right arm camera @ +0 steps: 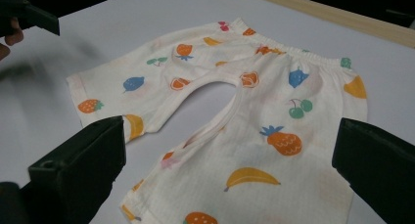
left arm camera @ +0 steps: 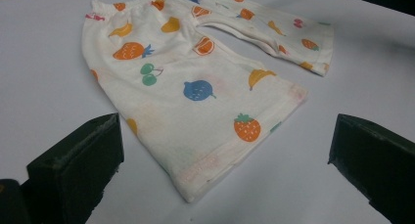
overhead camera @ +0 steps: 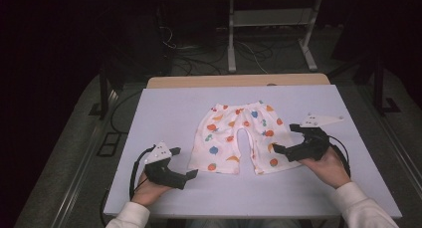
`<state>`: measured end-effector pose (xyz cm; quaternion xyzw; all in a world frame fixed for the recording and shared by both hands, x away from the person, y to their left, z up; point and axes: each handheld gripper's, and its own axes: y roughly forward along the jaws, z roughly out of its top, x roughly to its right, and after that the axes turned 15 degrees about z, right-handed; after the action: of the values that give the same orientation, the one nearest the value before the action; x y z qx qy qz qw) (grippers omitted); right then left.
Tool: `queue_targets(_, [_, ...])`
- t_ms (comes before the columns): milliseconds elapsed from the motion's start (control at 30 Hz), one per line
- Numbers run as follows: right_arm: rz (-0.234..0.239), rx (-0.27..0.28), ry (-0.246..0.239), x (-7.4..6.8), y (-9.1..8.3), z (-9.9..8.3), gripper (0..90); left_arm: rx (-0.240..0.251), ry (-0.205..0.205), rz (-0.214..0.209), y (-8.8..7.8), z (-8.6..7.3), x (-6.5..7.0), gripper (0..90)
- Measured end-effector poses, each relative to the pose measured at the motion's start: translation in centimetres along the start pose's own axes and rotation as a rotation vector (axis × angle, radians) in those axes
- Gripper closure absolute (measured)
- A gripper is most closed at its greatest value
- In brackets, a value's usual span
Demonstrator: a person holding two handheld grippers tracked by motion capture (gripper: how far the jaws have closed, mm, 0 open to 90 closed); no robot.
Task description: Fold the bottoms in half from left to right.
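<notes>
High view is showing both hand-held tools at the near edge of the table: the left gripper (overhead camera: 190, 174) is hovering at about 7 o'clock from the fruit-print shorts (overhead camera: 240, 137), jaws spread wide and holding nothing, while the right gripper (overhead camera: 276, 149) is sitting at about 4 o'clock, its tips over the hem of the nearer leg, jaws likewise wide and empty. Left gripper view is confirming the spread, with one leg hem (left arm camera: 235, 158) lying between the two black jaws. The shorts are lying flat at the table's centre, waistband (overhead camera: 242, 106) at 12 o'clock, both leg openings pointing toward 6 o'clock. Probable faults from here: a jaw closing on one fabric layer alone, so the leg is peeling open instead of lifting; a pinch landing too shallow on the hem, so the thin knit is slipping free; uneven pulls from the two sides, so the garment is skewing or dragging across the smooth sheet. The white table surface (overhead camera: 169, 108) is lying over a wooden edge (overhead camera: 239, 80) at 12 o'clock. Beyond it, cables (overhead camera: 199, 63) and the metal legs of a frame (overhead camera: 308, 44) are standing on a dark floor.
</notes>
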<state>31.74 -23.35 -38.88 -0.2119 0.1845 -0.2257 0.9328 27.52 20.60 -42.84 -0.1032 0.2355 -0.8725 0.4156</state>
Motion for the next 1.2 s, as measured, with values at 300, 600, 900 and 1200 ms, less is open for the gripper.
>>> queue_targets(300, [0.014, 0.003, 0.0, 0.4, 1.0, 1.6, 0.0, 0.005, 0.0, 0.002, 0.0, 0.0, 0.0, 0.0])
queue_targets(600, [0.019, -0.008, -0.015, 0.5, 1.8, 2.8, 0.0, 0.003, 0.0, -0.001, 0.0, 0.0, 0.0, 0.0])
queue_targets(900, [0.036, -0.007, -0.024, 0.4, 2.8, 4.0, 0.0, 0.003, -0.002, -0.002, 0.0, 0.0, 0.0, 0.0])
queue_targets(1200, [0.048, -0.018, -0.039, 0.3, 4.3, 5.1, 0.0, 0.005, -0.003, -0.005, 0.0, 0.0, 0.0, 0.0])
